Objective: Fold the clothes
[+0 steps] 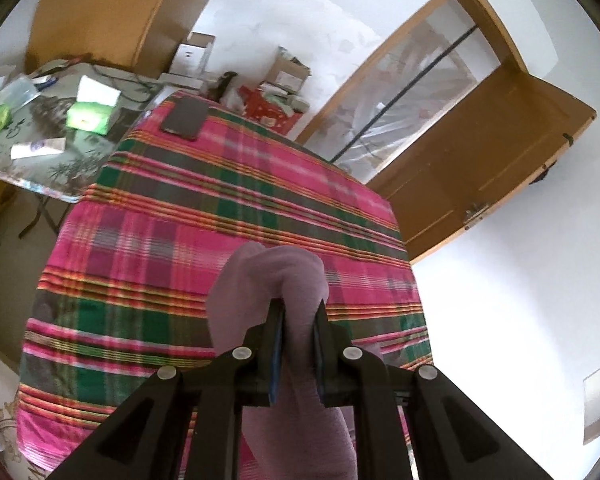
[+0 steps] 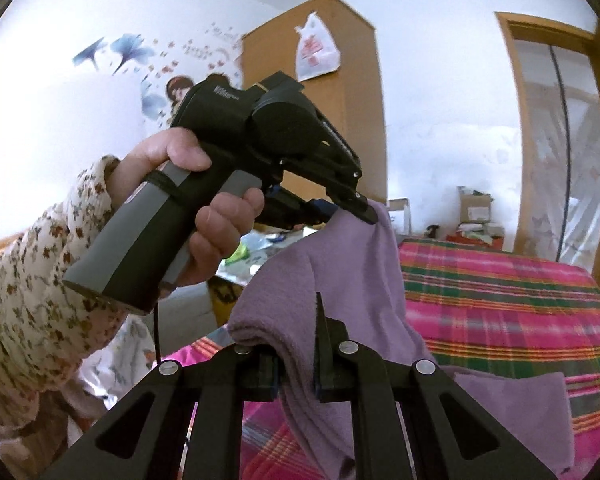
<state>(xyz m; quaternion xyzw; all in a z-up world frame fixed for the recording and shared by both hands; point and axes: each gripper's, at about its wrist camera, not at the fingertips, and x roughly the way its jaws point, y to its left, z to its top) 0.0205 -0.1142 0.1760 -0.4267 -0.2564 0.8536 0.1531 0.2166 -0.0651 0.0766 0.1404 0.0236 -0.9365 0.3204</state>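
The left gripper (image 1: 298, 320) pinches a lilac garment (image 1: 276, 280) above the plaid bedspread (image 1: 180, 208).

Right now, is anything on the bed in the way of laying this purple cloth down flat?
Nothing visible in the near part. Both grippers, left and right, hold the purple cloth above the plaid bedspread. The only item on it is a dark flat object at the far end.

We see the garment (image 2: 352, 280) hanging between the left gripper (image 2: 364, 210), far and higher, and the right gripper (image 2: 298, 344), near; its lower end lies on the bed (image 2: 500, 300). A side table (image 1: 40, 160) stands left of the bed.
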